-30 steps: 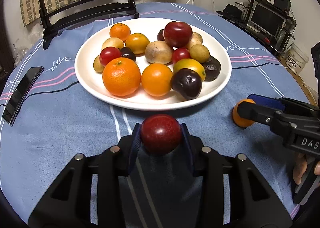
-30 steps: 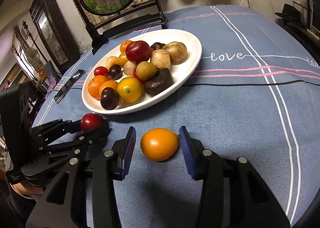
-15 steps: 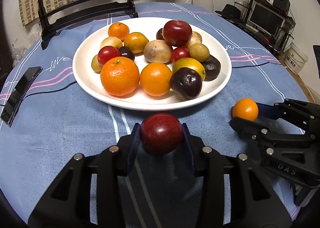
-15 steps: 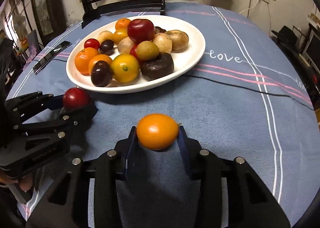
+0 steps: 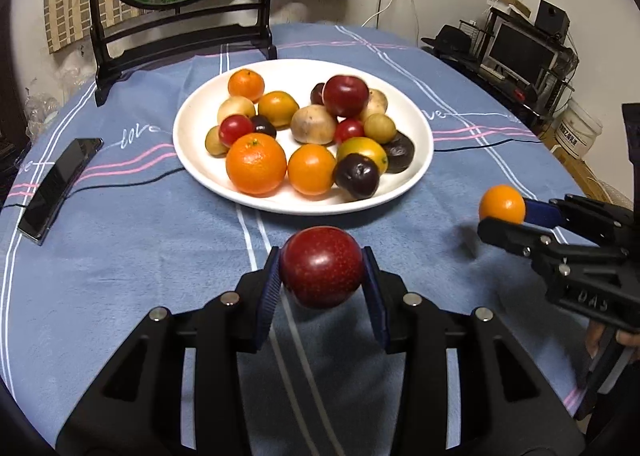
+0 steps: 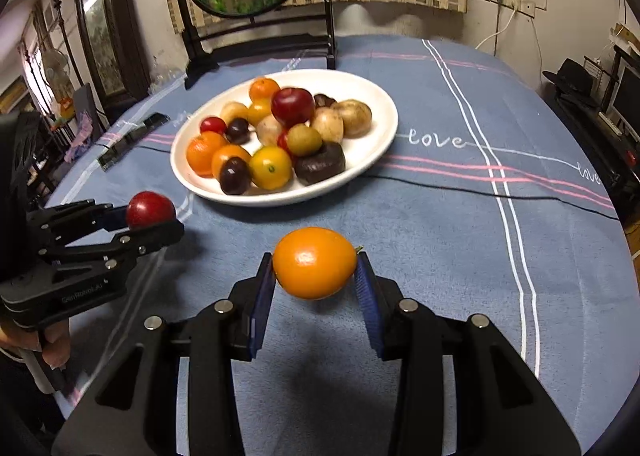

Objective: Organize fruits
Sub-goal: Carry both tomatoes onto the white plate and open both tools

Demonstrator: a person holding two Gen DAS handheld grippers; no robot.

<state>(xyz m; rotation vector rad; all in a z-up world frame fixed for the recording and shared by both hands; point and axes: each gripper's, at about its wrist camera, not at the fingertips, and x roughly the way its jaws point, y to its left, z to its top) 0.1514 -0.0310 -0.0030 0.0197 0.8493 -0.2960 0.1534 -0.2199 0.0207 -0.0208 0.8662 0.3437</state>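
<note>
My left gripper [image 5: 322, 276] is shut on a dark red plum [image 5: 321, 267] and holds it above the blue cloth in front of the white plate [image 5: 416, 124]. My right gripper [image 6: 315, 274] is shut on an orange kumquat-like fruit [image 6: 314, 268], lifted off the cloth. The plate [image 6: 380, 124] holds several oranges, plums, potatoes-coloured fruits and dark fruits. Each gripper shows in the other's view: the right one [image 5: 505, 216] with its orange fruit [image 5: 501, 203], the left one [image 6: 154, 218] with the plum [image 6: 150, 209].
A black phone [image 5: 60, 180] lies on the cloth to the left. A dark wooden stand with a round fish picture [image 5: 180, 28] stands behind the plate. A thin black cable [image 6: 500, 194] runs across the cloth. Shelves and a monitor [image 5: 524, 52] stand at far right.
The right gripper closed on the orange fruit and lifted it off the cloth. Both grippers have risen with their fruit, so the plate looks farther away.
</note>
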